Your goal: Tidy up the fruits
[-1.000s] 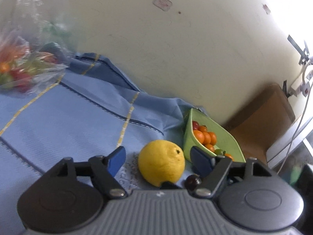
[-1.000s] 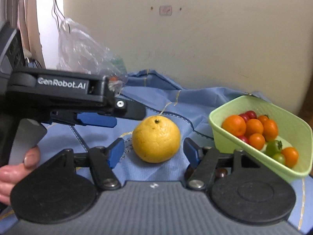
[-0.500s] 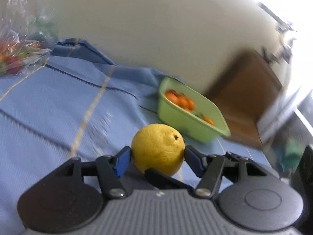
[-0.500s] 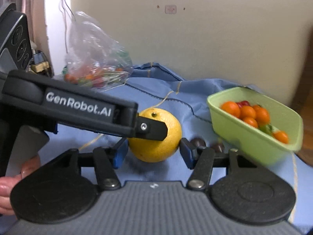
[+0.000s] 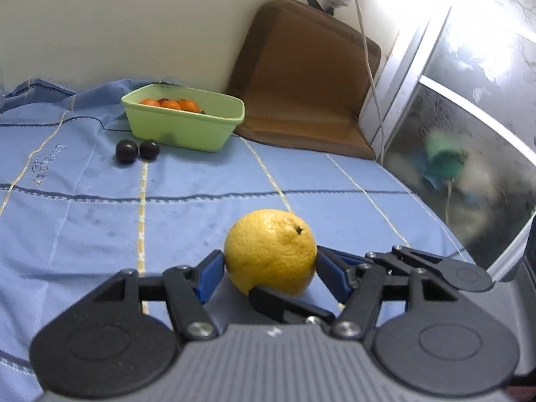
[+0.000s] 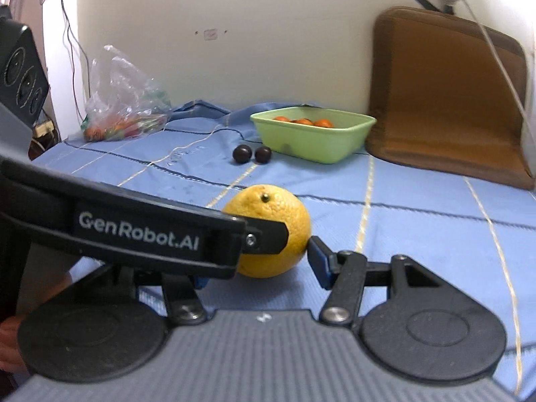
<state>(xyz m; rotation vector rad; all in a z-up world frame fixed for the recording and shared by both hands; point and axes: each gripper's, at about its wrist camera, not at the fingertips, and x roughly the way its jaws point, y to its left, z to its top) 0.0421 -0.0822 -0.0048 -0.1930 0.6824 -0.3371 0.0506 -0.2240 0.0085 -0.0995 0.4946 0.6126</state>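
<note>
We look low and close along each gripper's fingers over the blue cloth (image 5: pixel 100 221) toward the wall. Our left view faces right of centre, the right view straighter. Both share the yellow fruit (image 5: pixel 270 252) (image 6: pixel 268 234) up close, and farther back the green tub (image 5: pixel 182 124) (image 6: pixel 313 135).

Black gripper (image 5: pixel 269 269), blue-padded jaws, white "GenRobot.AI" lettering.
</note>
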